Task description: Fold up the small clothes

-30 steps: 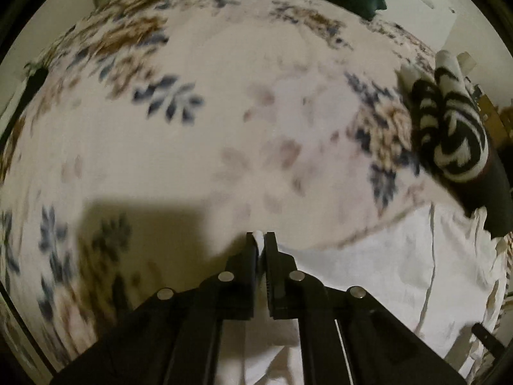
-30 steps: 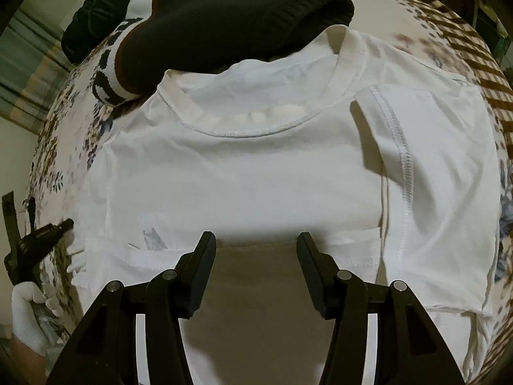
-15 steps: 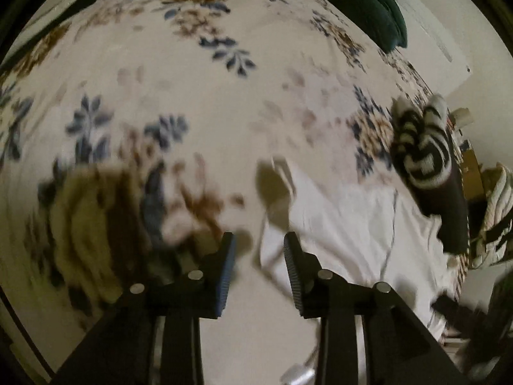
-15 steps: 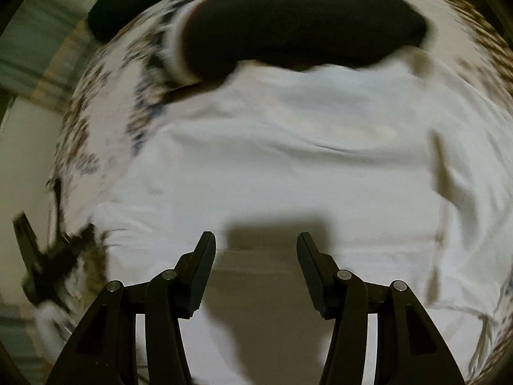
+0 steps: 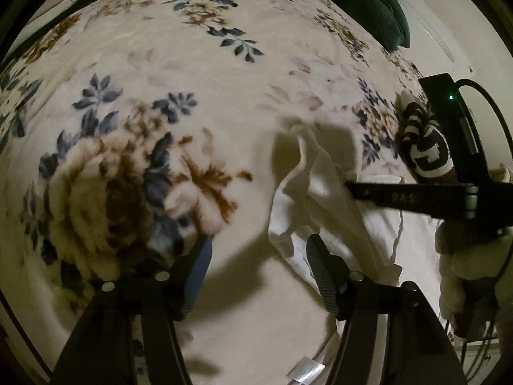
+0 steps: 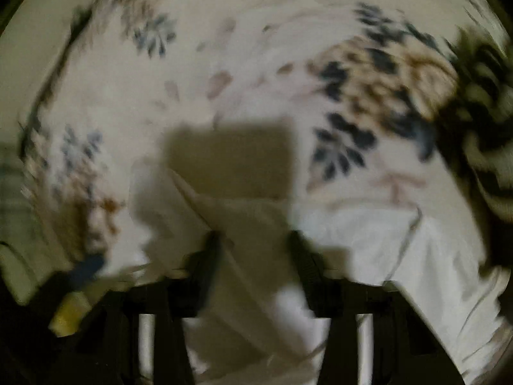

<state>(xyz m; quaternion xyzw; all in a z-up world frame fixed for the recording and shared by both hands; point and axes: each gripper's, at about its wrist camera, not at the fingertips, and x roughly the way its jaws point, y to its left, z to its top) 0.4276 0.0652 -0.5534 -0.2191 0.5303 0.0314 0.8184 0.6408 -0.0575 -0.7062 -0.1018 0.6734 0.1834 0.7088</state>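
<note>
A small white T-shirt (image 5: 323,189) lies on the floral blanket (image 5: 198,73), its sleeve bunched up and raised at the left edge. My left gripper (image 5: 259,263) is open and empty just in front of that sleeve, its right finger touching the cloth. The right gripper's body (image 5: 416,197) reaches in from the right over the shirt. In the blurred right wrist view my right gripper (image 6: 255,256) is open over the white shirt (image 6: 400,250), with the crumpled sleeve (image 6: 179,205) just ahead of its left finger.
A black-and-white patterned garment (image 5: 426,147) lies at the right beyond the shirt, also blurred in the right wrist view (image 6: 481,96). A dark green cushion (image 5: 368,3) sits at the blanket's far edge. A white tag (image 5: 304,370) lies near the bottom.
My left gripper let go of the shirt's sleeve, opened and pulled back. My right gripper swung left from the shirt's middle toward the sleeve, staying open.
</note>
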